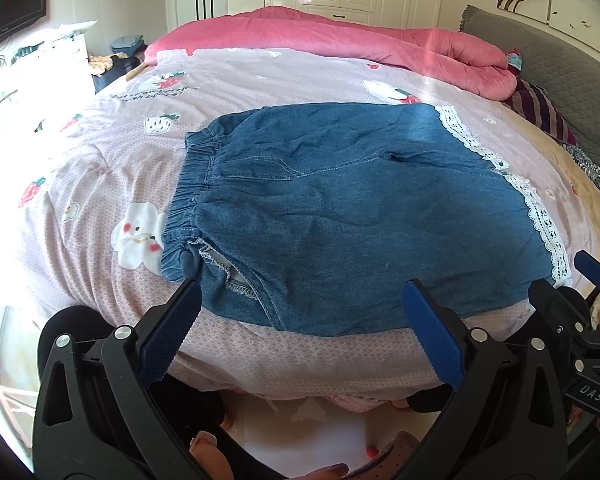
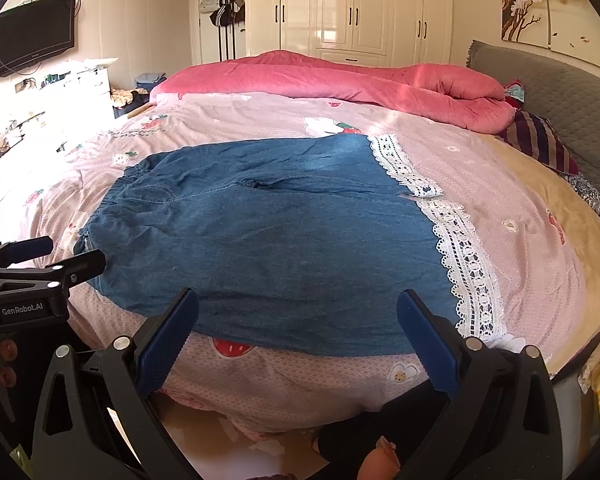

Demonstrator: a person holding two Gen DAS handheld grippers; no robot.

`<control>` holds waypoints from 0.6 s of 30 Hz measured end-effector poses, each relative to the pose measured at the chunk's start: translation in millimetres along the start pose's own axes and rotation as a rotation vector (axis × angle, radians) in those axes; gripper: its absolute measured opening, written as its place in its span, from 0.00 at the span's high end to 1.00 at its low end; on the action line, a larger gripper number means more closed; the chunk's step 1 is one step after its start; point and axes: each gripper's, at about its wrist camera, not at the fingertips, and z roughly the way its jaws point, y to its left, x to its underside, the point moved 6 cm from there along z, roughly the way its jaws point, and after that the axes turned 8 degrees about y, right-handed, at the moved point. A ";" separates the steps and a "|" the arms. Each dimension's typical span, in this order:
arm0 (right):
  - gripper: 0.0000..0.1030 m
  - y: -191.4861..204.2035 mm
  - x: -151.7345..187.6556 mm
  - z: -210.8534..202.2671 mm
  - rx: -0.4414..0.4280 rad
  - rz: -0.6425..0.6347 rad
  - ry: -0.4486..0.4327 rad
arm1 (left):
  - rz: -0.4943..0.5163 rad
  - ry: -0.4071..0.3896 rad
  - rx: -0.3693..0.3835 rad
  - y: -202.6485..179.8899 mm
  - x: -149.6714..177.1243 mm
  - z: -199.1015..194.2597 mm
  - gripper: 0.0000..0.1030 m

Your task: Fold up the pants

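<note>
Bedroom walls lined with cream wardrobes (image 2: 352, 8) back a wide bed whose pink strawberry-print cover (image 1: 100, 152) takes up most of both views, with a rolled pink quilt (image 1: 340, 40) pushed to the far side, probably to free a flat working area. On that cover, near the front edge, lie the denim pants (image 1: 340, 208), spread flat with both legs side by side; the elastic waistband (image 1: 188, 184) points to the left and the white lace hems (image 2: 460, 248) to the right. Laid crosswise like this, each end falls within reach of one tool, which suits a fold along the length.

Nothing has been folded yet, as far as I can judge. The left gripper (image 1: 304, 320) hovers over the near edge of the pants toward the waistband end, its blue-padded jaws spread wide and holding nothing. The right gripper (image 2: 298, 328) hangs just off the near edge toward the hem end, likewise gaping and empty. Each sits beside the other, apparently poised to pinch the near edge.
</note>
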 end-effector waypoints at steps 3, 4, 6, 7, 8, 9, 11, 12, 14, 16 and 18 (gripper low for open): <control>0.04 1.3 0.4 2.2 -0.006 0.001 0.004 | 0.000 0.000 -0.002 0.1 0.0 0.1 0.08; 0.04 1.9 0.2 3.0 -0.008 -0.001 0.004 | -0.002 0.000 -0.002 0.4 -0.2 0.1 0.09; 0.04 2.5 -0.1 4.9 -0.012 -0.002 0.005 | -0.005 0.001 -0.002 1.9 -0.3 1.0 0.08; 0.04 2.9 -0.5 6.2 -0.014 -0.002 0.005 | -0.006 0.001 -0.002 2.5 -0.8 1.2 0.08; 0.04 3.6 -1.3 7.6 -0.018 -0.004 0.006 | -0.006 0.000 -0.002 3.1 -1.2 1.5 0.08; 0.04 3.8 -1.3 7.8 -0.019 -0.005 0.006 | -0.007 0.001 -0.003 3.6 -1.1 2.6 0.08; 0.04 5.3 -3.5 12.0 -0.030 -0.008 0.008 | -0.018 0.003 0.003 6.5 -2.1 4.6 0.08; 0.04 5.7 -4.7 14.4 -0.032 -0.012 0.011 | -0.022 0.006 0.006 7.9 -2.6 6.5 0.08; 0.04 6.8 -8.7 18.8 -0.045 -0.020 0.007 | -0.027 0.010 0.008 10.5 -3.7 9.5 0.08; 0.04 7.3 -12.8 24.0 -0.058 -0.028 0.013 | -0.029 0.017 0.005 13.8 -6.0 14.4 0.08; 0.04 10.5 -19.0 31.1 -0.068 -0.052 0.016 | -0.028 0.035 0.015 18.3 -9.2 21.3 0.09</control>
